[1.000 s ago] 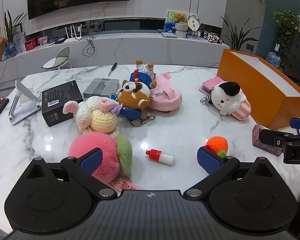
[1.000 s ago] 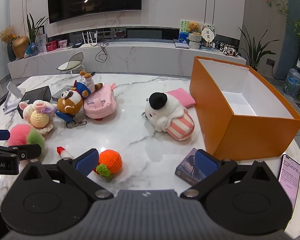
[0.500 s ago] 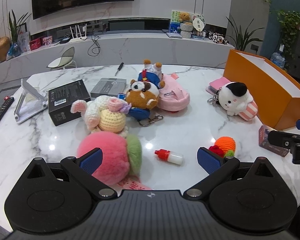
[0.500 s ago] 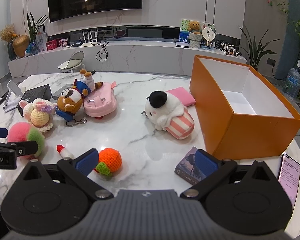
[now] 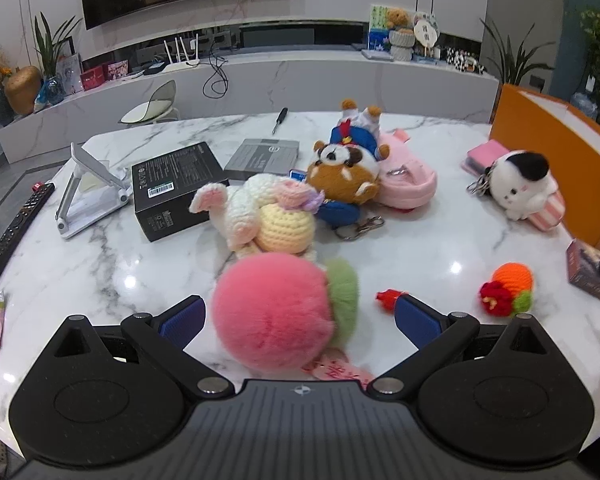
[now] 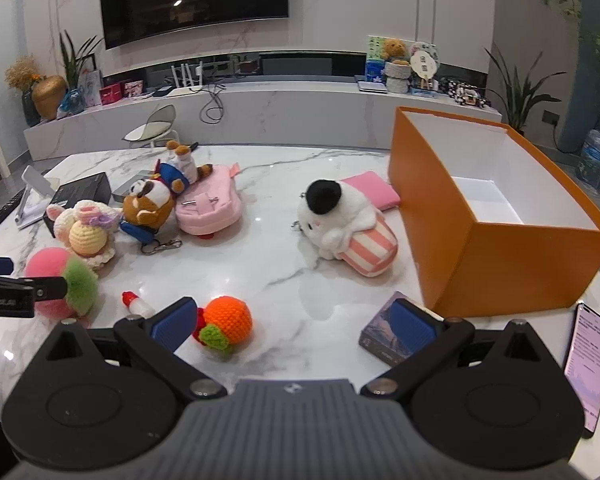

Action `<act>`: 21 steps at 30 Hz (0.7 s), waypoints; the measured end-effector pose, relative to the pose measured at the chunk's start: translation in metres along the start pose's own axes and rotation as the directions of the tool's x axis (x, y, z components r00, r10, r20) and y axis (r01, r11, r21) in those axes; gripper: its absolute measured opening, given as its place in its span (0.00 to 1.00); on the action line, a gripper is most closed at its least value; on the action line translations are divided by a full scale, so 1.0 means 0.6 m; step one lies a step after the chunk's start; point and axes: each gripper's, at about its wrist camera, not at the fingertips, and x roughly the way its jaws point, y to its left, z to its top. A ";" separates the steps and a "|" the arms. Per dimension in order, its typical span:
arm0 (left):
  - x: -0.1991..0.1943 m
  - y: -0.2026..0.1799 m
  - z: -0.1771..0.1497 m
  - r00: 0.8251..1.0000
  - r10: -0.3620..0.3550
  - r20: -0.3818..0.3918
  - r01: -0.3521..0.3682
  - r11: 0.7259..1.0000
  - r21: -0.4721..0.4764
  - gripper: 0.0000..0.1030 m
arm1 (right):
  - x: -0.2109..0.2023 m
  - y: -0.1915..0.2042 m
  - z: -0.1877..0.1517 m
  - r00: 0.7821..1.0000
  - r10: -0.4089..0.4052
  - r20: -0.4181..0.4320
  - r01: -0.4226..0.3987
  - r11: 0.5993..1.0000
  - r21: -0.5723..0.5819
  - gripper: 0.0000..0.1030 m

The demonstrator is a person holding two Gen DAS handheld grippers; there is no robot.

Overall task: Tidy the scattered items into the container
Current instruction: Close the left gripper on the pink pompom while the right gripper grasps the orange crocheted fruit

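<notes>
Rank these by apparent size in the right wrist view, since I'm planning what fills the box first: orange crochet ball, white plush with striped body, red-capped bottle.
1. white plush, clearly largest though farther from the camera
2. orange crochet ball
3. red-capped bottle, smallest, partly hidden behind the right gripper

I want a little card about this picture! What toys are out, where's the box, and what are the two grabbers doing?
Box: orange box, open, nothing visible inside, on the table's right
Table: white marble table
Left gripper: open, fluffy pink peach between its fingers, not squeezed
Right gripper: open, holding nothing, orange crochet fruit just ahead
Other toys: white plush with black spot, brown bear keychain, pink plush pouch, crochet bunny
In the box so far: nothing seen
</notes>
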 end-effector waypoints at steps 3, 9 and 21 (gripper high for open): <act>0.013 0.000 0.000 1.000 0.007 -0.005 -0.007 0.999 0.034 1.00 | 0.010 0.005 0.005 1.000 0.010 -0.009 -0.010 1.000 -0.020 1.00; 0.036 -0.001 -0.005 1.000 0.001 -0.008 -0.001 0.997 0.082 1.00 | 0.054 0.026 0.017 0.996 0.050 -0.071 -0.055 0.996 -0.065 0.99; 0.076 0.026 -0.001 0.998 -0.039 -0.052 0.038 0.999 -0.011 1.00 | 0.155 0.067 0.006 0.976 0.044 -0.212 -0.065 0.993 -0.095 0.97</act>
